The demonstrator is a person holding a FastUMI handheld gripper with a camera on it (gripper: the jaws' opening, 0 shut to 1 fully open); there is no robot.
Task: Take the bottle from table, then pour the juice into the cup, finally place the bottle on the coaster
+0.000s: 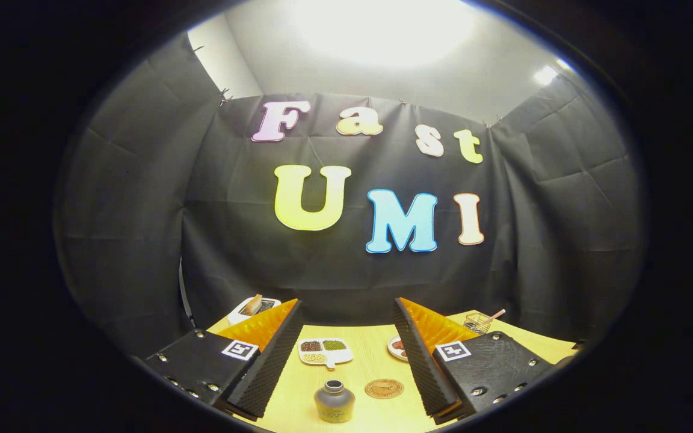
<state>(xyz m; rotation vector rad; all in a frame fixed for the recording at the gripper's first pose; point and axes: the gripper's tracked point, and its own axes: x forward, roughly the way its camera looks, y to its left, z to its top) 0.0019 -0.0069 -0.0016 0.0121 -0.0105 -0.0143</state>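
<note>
A small grey bottle [334, 402] with an open neck stands upright on the wooden table [370, 361], below and between my fingers. A round brown coaster [384, 388] lies flat just to its right. My gripper [346, 328] hangs above the table with its jaws wide apart and nothing between them. The left finger [271, 349] and the right finger [415, 346] have black ribbed pads and orange backs. I cannot make out a cup.
A white divided dish [325, 350] with beans sits beyond the bottle. A small plate [397, 347] is partly hidden by the right finger. A white toaster [252, 308] with bread stands at the far left, a wire basket [479, 322] at the far right.
</note>
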